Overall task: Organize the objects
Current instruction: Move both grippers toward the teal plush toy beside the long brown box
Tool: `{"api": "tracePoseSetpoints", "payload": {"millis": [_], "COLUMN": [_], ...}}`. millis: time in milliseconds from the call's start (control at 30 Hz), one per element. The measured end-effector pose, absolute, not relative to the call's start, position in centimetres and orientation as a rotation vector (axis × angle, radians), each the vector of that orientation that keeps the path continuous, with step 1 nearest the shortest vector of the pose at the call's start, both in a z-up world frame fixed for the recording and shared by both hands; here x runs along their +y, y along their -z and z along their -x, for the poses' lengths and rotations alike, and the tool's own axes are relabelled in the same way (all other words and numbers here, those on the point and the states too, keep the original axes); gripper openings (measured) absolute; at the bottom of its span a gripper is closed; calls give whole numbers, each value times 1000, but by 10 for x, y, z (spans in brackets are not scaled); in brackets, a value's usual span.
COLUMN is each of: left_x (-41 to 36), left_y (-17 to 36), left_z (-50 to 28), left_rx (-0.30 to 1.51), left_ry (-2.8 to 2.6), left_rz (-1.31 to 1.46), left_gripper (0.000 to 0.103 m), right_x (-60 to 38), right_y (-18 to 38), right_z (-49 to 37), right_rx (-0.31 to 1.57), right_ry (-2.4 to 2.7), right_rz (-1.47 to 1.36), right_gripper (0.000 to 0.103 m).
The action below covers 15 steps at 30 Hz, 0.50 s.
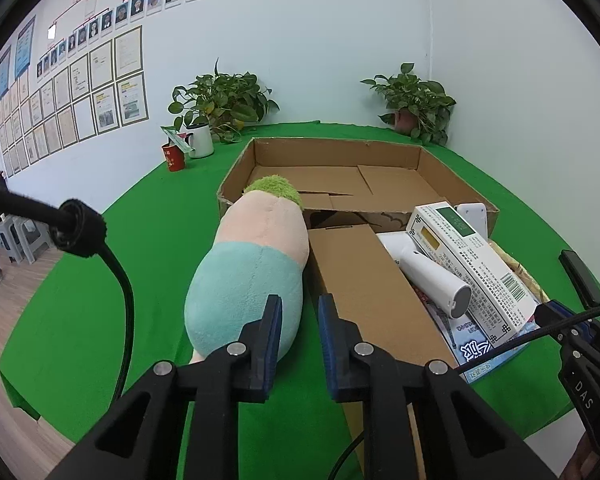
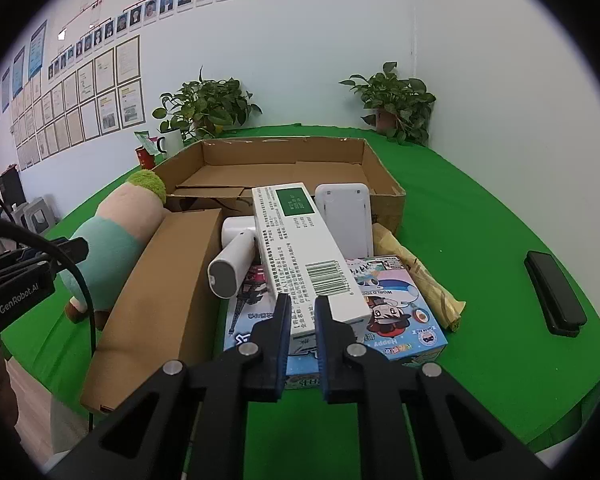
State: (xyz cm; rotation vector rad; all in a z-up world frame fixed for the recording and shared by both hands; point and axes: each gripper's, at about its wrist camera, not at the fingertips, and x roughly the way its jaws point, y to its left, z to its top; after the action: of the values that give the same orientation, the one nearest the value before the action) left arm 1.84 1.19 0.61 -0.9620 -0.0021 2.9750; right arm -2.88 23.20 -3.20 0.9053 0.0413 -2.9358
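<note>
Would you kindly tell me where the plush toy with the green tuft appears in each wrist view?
Left wrist view: the plush toy lies centre-left, just beyond the gripper, left of the long brown box.
Right wrist view: the plush toy sits at the left, again left of that long brown box.
Shared landmark: the open cardboard tray behind it.

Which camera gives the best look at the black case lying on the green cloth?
The right wrist view: the black case lies whole and unobstructed. In the left wrist view only part shows at the right edge.
</note>
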Motion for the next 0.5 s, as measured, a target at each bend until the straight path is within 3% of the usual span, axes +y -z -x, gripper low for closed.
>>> {"api": "tracePoseSetpoints", "payload": {"millis": [67,100,133,200,500], "left_x": [11,10,9,5,2], "left_y": [-7,-8,-10,-11,-20], "left_z": [-20,-20,-20,-23,-28], "left_rx": [15,39,58,52,85], "left_ry": [-2983,-2999,-3016,-3066,-3085], "left_rz": [958,957,963,950,955], "left_gripper": [23,43,77,103,103], "right_x": [232,232,232,234,243], "right_y": [33,34,34,34,35], "right_z": [29,29,29,27,25], "right_rx": [46,53,55,44,1], "right_ry": [2942,2948,2950,2960,2956], "right_rz": [-921,-932,-933,-920,-940], "right_gripper": [15,31,59,89,89]}}
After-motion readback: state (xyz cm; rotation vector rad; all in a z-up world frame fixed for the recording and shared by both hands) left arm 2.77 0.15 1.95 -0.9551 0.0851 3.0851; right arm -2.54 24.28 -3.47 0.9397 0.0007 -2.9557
